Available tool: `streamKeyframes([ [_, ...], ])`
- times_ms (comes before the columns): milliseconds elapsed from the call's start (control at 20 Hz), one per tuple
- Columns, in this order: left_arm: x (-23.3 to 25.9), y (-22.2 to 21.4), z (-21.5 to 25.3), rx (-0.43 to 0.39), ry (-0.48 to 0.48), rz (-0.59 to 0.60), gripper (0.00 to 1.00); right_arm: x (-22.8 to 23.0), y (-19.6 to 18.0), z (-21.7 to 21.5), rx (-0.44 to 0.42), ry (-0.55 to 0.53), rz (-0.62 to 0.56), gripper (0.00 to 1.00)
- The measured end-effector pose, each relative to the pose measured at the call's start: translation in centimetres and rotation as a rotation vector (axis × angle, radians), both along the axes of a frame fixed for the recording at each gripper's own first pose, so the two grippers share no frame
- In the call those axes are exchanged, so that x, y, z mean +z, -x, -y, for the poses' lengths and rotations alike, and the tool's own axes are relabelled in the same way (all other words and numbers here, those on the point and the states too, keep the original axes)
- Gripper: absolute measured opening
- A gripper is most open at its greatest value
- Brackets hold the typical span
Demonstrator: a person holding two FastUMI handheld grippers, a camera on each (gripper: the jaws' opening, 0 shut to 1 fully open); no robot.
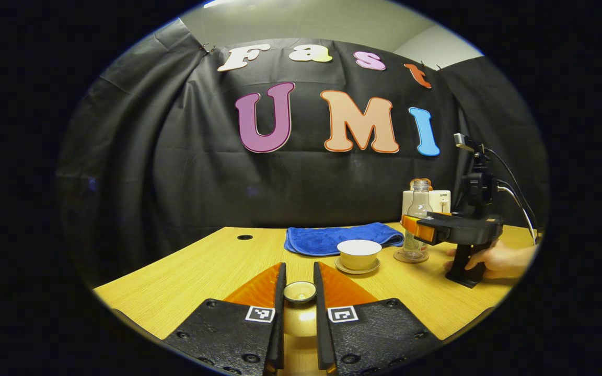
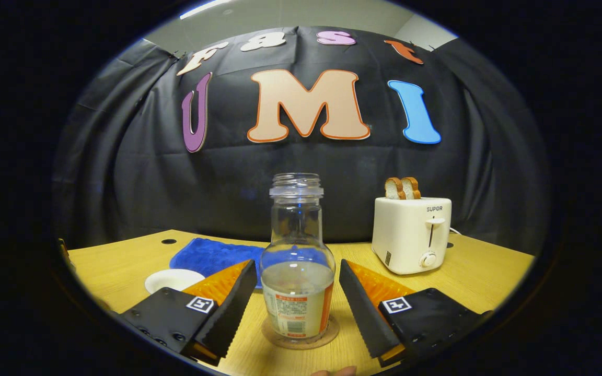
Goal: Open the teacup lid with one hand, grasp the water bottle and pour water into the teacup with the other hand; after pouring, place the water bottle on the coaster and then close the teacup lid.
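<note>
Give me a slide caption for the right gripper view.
Open right tool straddles the uncapped water bottle standing on its coaster, toaster behind.

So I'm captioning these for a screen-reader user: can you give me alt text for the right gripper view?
A clear water bottle, uncapped and partly filled, stands on a round coaster between the open jaws of the right gripper. Behind it on the wooden table lie a blue cloth, a white teacup at left and a toaster holding two bread slices.
</note>
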State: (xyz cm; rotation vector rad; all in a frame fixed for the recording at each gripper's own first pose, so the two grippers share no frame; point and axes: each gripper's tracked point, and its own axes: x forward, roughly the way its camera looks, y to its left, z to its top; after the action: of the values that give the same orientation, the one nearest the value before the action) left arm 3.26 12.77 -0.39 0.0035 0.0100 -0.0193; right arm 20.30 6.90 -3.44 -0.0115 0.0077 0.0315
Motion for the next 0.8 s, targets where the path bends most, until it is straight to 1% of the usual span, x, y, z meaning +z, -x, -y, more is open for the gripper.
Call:
streamKeyframes([
  [50,-0.1,0.1,-0.1,0.002,0.000,0.000,0.22,0.0,0.7,0.1,-0.006,-0.001,-0.002,0.99],
  [100,-0.1,0.0,-0.1,0.003,0.000,-0.001,0.22,0.1,1.5,0.4,-0.013,0.001,0.002,0.99],
  [150,-0.1,0.0,0.1,0.001,0.001,0.000,0.22,0.1,2.4,0.6,-0.021,-0.001,0.002,0.96],
  [200,-0.1,-0.1,0.3,-0.002,0.001,-0.001,0.22,0.2,3.4,0.7,-0.015,0.001,0.006,0.99],
  [250,-0.1,-0.4,0.4,-0.003,0.001,0.001,0.22,0.2,4.5,0.6,-0.008,0.000,0.002,0.96],
  [300,0.0,-0.8,0.6,-0.004,0.002,0.003,0.22,0.2,5.7,0.7,0.004,0.000,0.003,0.96],
  [350,-0.1,-1.3,0.7,-0.004,0.003,-0.001,0.22,0.4,6.9,0.7,0.013,-0.001,0.006,0.99],
  [400,-0.1,-1.9,1.2,-0.015,0.004,0.002,0.22,0.4,8.0,1.1,0.016,0.000,0.003,1.00],
  [450,-0.1,-2.6,2.0,-0.036,0.004,0.001,0.22,0.6,9.3,1.4,0.030,-0.002,0.009,0.96],
  [500,-0.3,-3.3,2.7,-0.052,0.005,-0.004,0.22,0.7,10.3,1.6,0.047,-0.002,0.005,1.00],
  [550,-0.3,-4.2,3.3,-0.067,0.005,-0.005,0.22,0.6,11.2,1.9,0.065,-0.004,0.007,0.99],
  [600,-0.3,-5.3,4.1,-0.086,0.005,-0.001,0.22,0.8,12.0,2.4,0.074,-0.007,0.008,0.96],
  [650,-0.3,-6.3,4.9,-0.107,0.002,-0.002,0.22,0.9,12.7,3.2,0.078,-0.009,0.010,0.99],
  [750,-0.3,-8.4,5.9,-0.127,0.002,-0.002,0.22,0.9,13.6,4.6,0.077,-0.008,0.008,0.99],
  [800,-0.3,-9.5,6.4,-0.132,0.006,-0.004,0.22,0.9,14.1,5.1,0.082,-0.009,0.008,0.96],
])
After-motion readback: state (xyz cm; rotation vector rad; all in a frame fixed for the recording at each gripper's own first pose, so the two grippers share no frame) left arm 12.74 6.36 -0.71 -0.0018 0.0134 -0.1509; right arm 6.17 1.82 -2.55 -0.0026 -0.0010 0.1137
